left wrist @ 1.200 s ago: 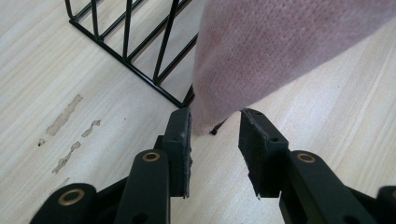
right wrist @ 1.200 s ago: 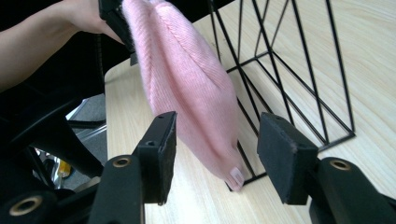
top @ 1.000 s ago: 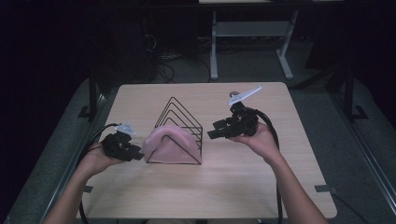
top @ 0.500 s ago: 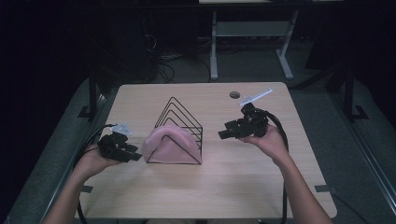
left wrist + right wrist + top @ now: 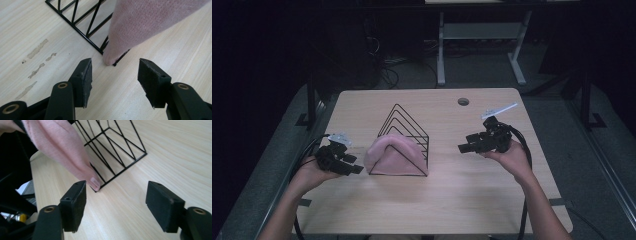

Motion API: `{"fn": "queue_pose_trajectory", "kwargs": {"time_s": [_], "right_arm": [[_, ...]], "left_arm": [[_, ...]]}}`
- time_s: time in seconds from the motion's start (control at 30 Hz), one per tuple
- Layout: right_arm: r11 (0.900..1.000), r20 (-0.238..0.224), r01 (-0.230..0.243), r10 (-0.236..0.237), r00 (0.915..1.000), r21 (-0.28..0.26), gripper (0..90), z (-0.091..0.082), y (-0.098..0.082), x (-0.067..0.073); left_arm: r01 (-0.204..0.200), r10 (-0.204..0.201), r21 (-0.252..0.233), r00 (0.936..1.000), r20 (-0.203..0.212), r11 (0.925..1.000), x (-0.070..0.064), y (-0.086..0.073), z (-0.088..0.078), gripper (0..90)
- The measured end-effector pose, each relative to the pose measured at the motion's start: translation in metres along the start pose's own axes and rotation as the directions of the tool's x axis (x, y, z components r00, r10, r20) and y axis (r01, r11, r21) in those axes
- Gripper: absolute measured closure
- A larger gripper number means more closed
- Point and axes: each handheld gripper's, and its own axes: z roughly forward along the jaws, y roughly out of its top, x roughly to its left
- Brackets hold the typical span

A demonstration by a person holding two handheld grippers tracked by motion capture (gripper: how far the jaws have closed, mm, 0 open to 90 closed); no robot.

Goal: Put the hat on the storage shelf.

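pink cloth (image 5: 391, 156), one wire rack (image 5: 407, 131)

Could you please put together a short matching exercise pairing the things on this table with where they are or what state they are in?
Things:
1. pink cloth
2. wire rack
3. left gripper
4. right gripper

Descriptions:
A. black, triangular, standing at the table's middle
B. open, to the right of the rack
C. draped over the rack's near end
D. open, beside the cloth at the left

Pairs: 1-C, 2-A, 3-D, 4-B
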Motion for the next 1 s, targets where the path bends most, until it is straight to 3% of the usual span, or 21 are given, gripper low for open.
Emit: {"fn": "queue_pose_trajectory", "kwargs": {"time_s": [0.33,1.0], "right_arm": [[0.999,0.032,-0.041,0.041,0.9987,-0.003,28.6,-0.009,-0.022,-0.009],[0.995,0.087,-0.102,0.101,0.9911,0.006,28.5,-0.027,-0.077,-0.018]], "left_arm": [[-0.003,0.003,-0.002,1.0000,0.005,1.0000,-0.002,-0.004,-0.002,42.5],[0.032,-0.032,-0.023,0.9995,-0.003,0.9992,-0.005,-0.014,0.000,32.7]]}}
